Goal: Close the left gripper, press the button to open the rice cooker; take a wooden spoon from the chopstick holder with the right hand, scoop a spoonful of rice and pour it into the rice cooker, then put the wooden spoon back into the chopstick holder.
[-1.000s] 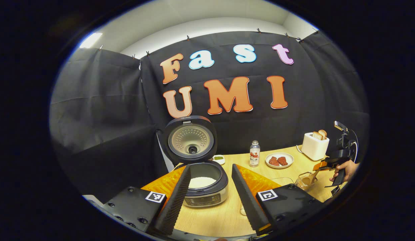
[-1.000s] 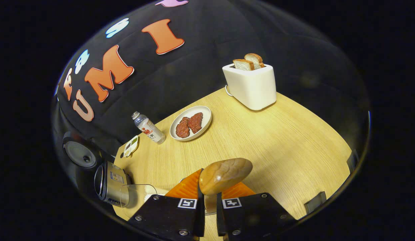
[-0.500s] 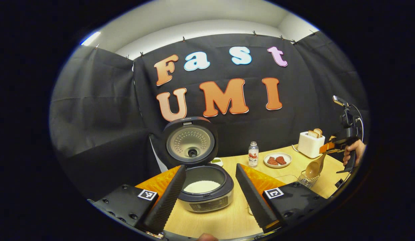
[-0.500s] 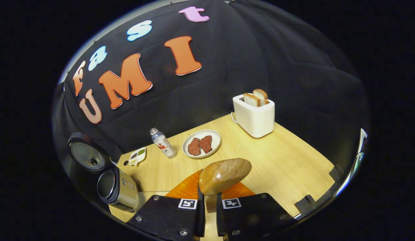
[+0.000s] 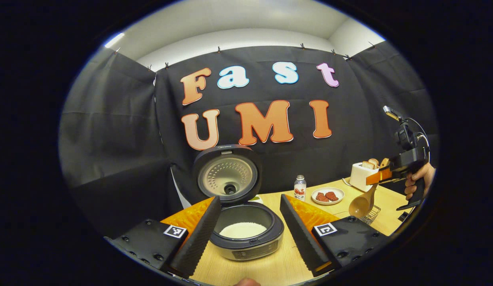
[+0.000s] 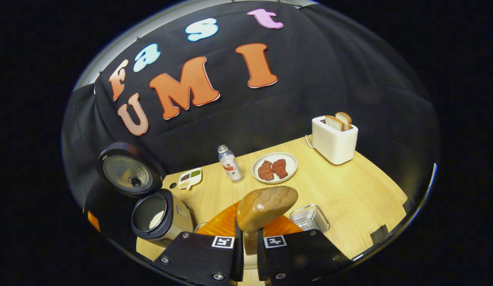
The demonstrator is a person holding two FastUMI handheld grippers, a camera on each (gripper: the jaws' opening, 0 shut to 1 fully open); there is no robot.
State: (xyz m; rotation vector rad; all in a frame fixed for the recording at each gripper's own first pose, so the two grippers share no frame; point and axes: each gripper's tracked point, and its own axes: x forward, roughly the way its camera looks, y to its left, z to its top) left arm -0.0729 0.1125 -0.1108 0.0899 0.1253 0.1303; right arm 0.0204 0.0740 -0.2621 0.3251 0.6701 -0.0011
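The rice cooker is taken as the landmark; its lid is seen standing upright behind the pot, with white rice lying low inside. The left gripper is held just in front of the cooker with its fingers spread wide, nothing between them, the pot framed in the gap. To the right of the cooker, at the back of the table, a small bottle, a plate of meat and a toaster are noted in turn. Nearer, also right of the cooker, a wire chopstick holder is seen, the spoon already out of it. The wooden spoon is pinched by its handle in the right gripper, fingers pressed together on it, bowl forward and empty; it is also seen from the left gripper view, hanging bowl-down above the holder. The spoon is judged light, stiff and smooth, so some slipping or twisting in the pads may be expected once loaded. A hold on the handle, well back from the bowl, is judged suitable for scooping. A source of rice to scoop cannot be made out with certainty.
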